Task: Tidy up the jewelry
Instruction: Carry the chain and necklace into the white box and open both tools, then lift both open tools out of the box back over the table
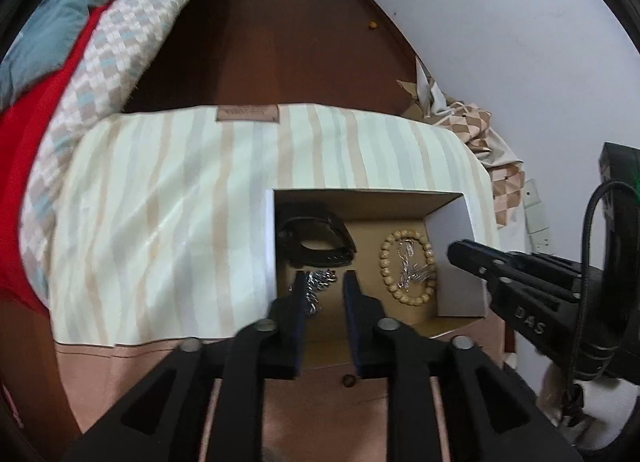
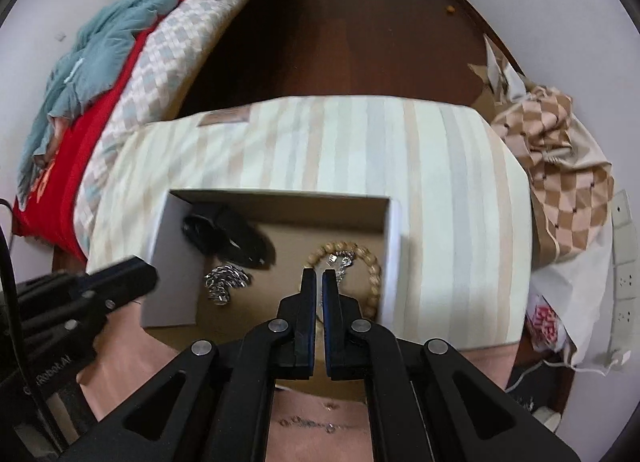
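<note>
An open cardboard box (image 1: 360, 196) (image 2: 280, 197) sits on a striped cushion. Inside lie a black watch (image 1: 320, 242) (image 2: 232, 240), a silver chain (image 1: 318, 286) (image 2: 224, 282), a wooden bead bracelet (image 1: 406, 266) (image 2: 366, 262) and a thin silver chain piece (image 1: 412, 268) (image 2: 342, 262) inside the bracelet ring. My left gripper (image 1: 323, 276) is open, its fingertips over the silver chain. My right gripper (image 2: 319, 274) is nearly shut and empty, just above the near side of the bracelet; it also shows in the left wrist view (image 1: 454, 252) by the box's right wall.
The striped cushion (image 1: 180, 201) (image 2: 440, 181) rests on a pinkish surface. A bed with red, checked and teal bedding (image 1: 80, 81) (image 2: 120, 61) lies to the left. A checked cloth bag (image 2: 560, 181) and wall sockets are to the right. Dark wooden floor lies beyond.
</note>
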`<state>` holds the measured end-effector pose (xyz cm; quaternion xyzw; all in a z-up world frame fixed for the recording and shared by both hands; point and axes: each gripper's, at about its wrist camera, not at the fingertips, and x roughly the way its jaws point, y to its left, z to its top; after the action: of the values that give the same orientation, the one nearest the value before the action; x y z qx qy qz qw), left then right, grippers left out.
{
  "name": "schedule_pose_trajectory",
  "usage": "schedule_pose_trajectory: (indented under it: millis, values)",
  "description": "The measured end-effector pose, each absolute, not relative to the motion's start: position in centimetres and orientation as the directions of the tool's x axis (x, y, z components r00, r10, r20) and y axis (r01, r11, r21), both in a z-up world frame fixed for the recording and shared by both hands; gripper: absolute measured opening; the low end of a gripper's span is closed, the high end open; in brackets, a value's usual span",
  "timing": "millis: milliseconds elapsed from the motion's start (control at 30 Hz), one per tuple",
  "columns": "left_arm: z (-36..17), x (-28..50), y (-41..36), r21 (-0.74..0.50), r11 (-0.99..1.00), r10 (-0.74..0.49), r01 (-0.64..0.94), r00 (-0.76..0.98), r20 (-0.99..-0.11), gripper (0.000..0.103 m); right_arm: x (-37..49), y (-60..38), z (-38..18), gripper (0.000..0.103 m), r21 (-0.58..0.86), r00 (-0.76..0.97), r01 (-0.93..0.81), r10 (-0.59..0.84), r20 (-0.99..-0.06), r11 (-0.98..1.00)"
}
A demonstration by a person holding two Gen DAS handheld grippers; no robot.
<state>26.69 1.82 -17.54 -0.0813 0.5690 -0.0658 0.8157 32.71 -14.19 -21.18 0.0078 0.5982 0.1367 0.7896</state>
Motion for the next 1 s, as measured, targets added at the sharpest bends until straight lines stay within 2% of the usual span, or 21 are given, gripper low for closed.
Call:
schedule_pose_trajectory:
  millis: [33, 67, 100, 133, 267, 333, 367, 433, 533, 767, 1000]
  values:
    - [-17.3, 26.6, 1.8, -0.187, 0.982, -0.179, 0.014, 0.353, -0.918, 0.049, 32.5, -14.4, -21.0, 0.022, 0.175, 0.252, -0.204, 0.225, -0.941, 0.963]
    - [-17.0, 26.3, 1.9, -0.166, 0.986, -0.158, 0.011, 0.368, -0.916, 0.059, 32.2, -14.7, -20.7, 0.030, 0.177, 0.261, -0.200, 0.227, -0.938, 0.964]
    - [-16.6, 26.1, 2.0, -0.143, 0.990, -0.134, 0.005, 0.388, -0.912, 0.075, 31.9, -14.9, -20.2, 0.041, 0.171, 0.275, -0.198, 0.223, -0.935, 0.965]
    - [-16.3, 25.7, 2.2, -0.114, 0.993, -0.102, -0.004, 0.408, -0.907, 0.080, 31.5, -15.2, -19.6, 0.046, 0.157, 0.297, -0.198, 0.212, -0.931, 0.968]
    - [-15.8, 24.7, 2.9, -0.049, 0.998, -0.031, -0.029, 0.442, -0.897, 0.083, 29.8, -15.5, -18.1, 0.048, 0.081, 0.356, -0.201, 0.149, -0.922, 0.976]
    - [-15.9, 24.0, 3.2, -0.031, 0.998, -0.007, -0.045, 0.450, -0.893, 0.093, 28.9, -15.7, -17.8, 0.063, 0.031, 0.378, -0.191, 0.102, -0.920, 0.981]
    - [-16.1, 23.6, 3.3, -0.019, 0.998, 0.007, -0.052, 0.454, -0.891, 0.093, 28.4, -15.8, -17.8, 0.068, 0.013, 0.388, -0.187, 0.086, -0.918, 0.982]
    - [-16.5, 22.7, 3.4, 0.009, 0.998, 0.037, -0.063, 0.460, -0.887, 0.095, 27.6, -16.0, -17.9, 0.087, -0.020, 0.400, -0.169, 0.050, -0.915, 0.985]
    - [-17.1, 22.0, 3.4, 0.017, 0.997, 0.049, -0.074, 0.454, -0.890, 0.102, 26.5, -16.2, -18.4, 0.098, -0.047, 0.402, -0.141, 0.014, -0.915, 0.989]
    - [-16.7, 20.3, 3.0, 0.049, 0.995, 0.085, -0.090, 0.471, -0.878, 0.102, 24.6, -15.8, -18.2, 0.100, -0.078, 0.436, -0.106, -0.025, -0.899, 0.991]
    - [-14.2, 17.5, 2.6, 0.044, 0.993, 0.096, -0.110, 0.530, -0.843, 0.102, 22.0, -15.9, -15.6, 0.101, -0.087, 0.492, -0.078, -0.038, -0.870, 0.993]
